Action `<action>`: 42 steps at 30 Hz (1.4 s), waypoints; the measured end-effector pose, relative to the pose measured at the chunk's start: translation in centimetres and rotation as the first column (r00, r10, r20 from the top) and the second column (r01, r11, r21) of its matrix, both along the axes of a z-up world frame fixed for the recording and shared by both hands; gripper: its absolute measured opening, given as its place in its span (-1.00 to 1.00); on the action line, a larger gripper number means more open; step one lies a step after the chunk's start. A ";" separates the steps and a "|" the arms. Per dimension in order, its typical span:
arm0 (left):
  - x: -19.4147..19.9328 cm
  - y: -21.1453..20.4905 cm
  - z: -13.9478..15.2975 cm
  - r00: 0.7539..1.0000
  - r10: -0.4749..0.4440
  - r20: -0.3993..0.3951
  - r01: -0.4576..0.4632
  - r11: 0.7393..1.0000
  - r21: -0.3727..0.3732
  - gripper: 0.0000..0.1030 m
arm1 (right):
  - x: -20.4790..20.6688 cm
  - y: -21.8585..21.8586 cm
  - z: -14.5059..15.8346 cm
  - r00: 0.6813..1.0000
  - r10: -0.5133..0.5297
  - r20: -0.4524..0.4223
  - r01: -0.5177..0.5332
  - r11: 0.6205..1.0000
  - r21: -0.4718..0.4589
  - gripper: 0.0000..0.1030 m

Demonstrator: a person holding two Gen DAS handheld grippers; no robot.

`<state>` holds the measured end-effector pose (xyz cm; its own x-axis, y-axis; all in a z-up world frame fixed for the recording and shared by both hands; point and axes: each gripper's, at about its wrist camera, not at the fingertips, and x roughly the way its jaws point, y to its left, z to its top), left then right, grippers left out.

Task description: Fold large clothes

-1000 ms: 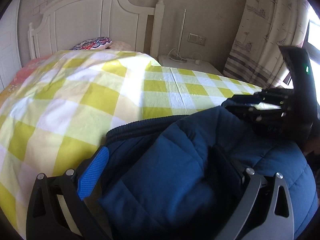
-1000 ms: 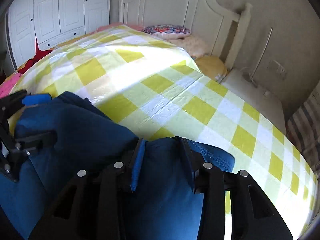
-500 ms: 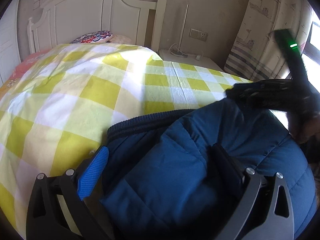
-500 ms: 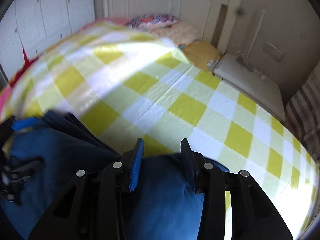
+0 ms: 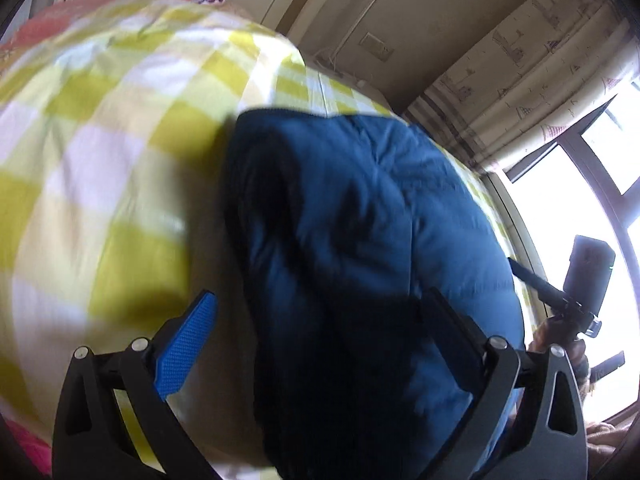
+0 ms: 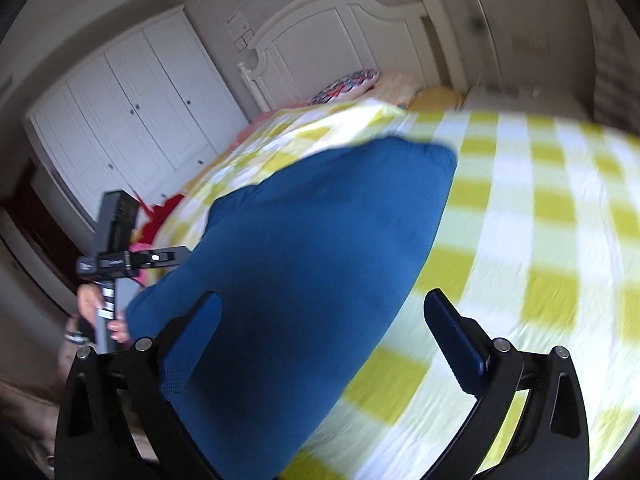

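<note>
A dark blue padded jacket (image 5: 360, 220) lies as a thick folded bundle on the yellow-and-white checked bedspread (image 5: 100, 160). My left gripper (image 5: 320, 300) is open wide over the jacket's near end. Its blue left pad (image 5: 188, 344) stands clear of the cloth, over the sheet. In the right wrist view the jacket (image 6: 312, 232) stretches away from my right gripper (image 6: 322, 300). Those jaws are opening and nothing is pinched. The right fingertip (image 6: 452, 332) hangs over bare bedspread (image 6: 540, 220). A hand (image 6: 100, 312) holds the left tool's body (image 6: 116, 240) at the jacket's left edge.
A white headboard (image 6: 344, 40) and a patterned pillow (image 6: 348, 84) are at the far end of the bed. White wardrobe doors (image 6: 132, 120) line the left wall. A curtain (image 5: 520, 80) and bright window (image 5: 580, 220) stand to the right, beside the right tool (image 5: 584, 276).
The right gripper's jaws went from shut on the jacket's edge to wide open and pulled away from it. Both views swung and rolled. The left pad now stands clear of the cloth.
</note>
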<state>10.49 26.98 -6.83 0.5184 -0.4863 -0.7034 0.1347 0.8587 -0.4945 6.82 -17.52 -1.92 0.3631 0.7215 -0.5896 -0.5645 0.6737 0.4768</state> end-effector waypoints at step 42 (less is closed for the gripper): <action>-3.9 -1.4 -3.4 0.996 0.044 0.080 -0.043 0.999 -0.005 0.96 | -4.6 9.2 2.7 0.954 -0.067 0.291 0.139 0.962 -0.234 0.90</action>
<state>6.54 25.59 -10.25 0.5940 -0.4643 -0.6569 0.1366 0.8630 -0.4865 2.24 -8.28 0.78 0.6027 0.5143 -0.6101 -0.5710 0.8121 0.1204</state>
